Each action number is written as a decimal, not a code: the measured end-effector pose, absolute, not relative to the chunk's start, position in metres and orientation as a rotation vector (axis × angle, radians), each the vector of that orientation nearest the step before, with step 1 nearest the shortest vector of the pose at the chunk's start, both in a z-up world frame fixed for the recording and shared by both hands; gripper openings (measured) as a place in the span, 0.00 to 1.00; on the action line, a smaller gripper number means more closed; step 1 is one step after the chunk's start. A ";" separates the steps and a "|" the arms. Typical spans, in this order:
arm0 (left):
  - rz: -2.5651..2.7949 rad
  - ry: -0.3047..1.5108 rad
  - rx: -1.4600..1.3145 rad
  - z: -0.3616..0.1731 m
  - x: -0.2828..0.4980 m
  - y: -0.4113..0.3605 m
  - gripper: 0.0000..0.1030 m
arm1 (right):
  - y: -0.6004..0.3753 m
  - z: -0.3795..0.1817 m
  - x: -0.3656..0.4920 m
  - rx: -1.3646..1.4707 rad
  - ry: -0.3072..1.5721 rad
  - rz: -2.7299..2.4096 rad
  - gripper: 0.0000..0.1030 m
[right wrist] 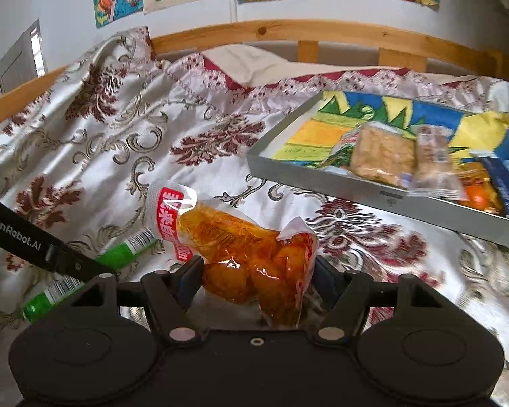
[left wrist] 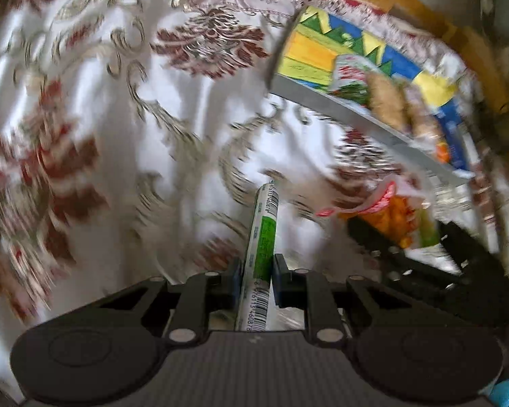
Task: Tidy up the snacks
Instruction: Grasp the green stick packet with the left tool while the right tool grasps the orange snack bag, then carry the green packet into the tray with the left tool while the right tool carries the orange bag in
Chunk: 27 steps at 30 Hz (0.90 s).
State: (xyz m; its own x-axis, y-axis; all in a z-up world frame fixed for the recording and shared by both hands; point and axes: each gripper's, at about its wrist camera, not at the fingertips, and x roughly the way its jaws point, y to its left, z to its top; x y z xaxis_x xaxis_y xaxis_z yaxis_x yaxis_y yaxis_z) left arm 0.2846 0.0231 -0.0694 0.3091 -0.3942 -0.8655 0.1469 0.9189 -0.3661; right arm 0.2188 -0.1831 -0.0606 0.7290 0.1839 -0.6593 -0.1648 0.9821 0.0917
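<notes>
You are pinching a thin green stick snack point(left wrist: 262, 237) in your left tongs point(left wrist: 256, 276), pressed tight on it. Your right tongs point(right wrist: 258, 273) are squeezing a fat orange snack bag point(right wrist: 241, 247) above the bed cover point(right wrist: 118, 129). The tray point(right wrist: 322, 176) is sitting ahead on the right. Keep both grips firm and carry them over its rim before letting go.

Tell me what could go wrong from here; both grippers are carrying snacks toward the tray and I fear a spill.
The green stick pack is pinched near one end, so it may swing or slip. The orange snack bag is slick and hangs loose in the right gripper. The tray lies on rumpled bedding and is crowded on one side.
</notes>
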 end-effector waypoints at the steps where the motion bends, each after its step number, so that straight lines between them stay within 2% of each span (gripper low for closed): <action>1: -0.365 1.197 -0.245 -0.066 0.277 0.021 0.19 | -0.186 -0.055 0.212 0.036 0.720 0.186 0.68; 16: -0.447 0.880 -0.214 -0.003 0.156 -0.010 0.19 | -0.240 0.024 0.042 0.204 0.509 -0.003 0.69; 27: -0.457 0.812 -0.294 0.022 0.091 -0.017 0.19 | -0.254 0.050 -0.044 0.242 0.386 0.003 0.69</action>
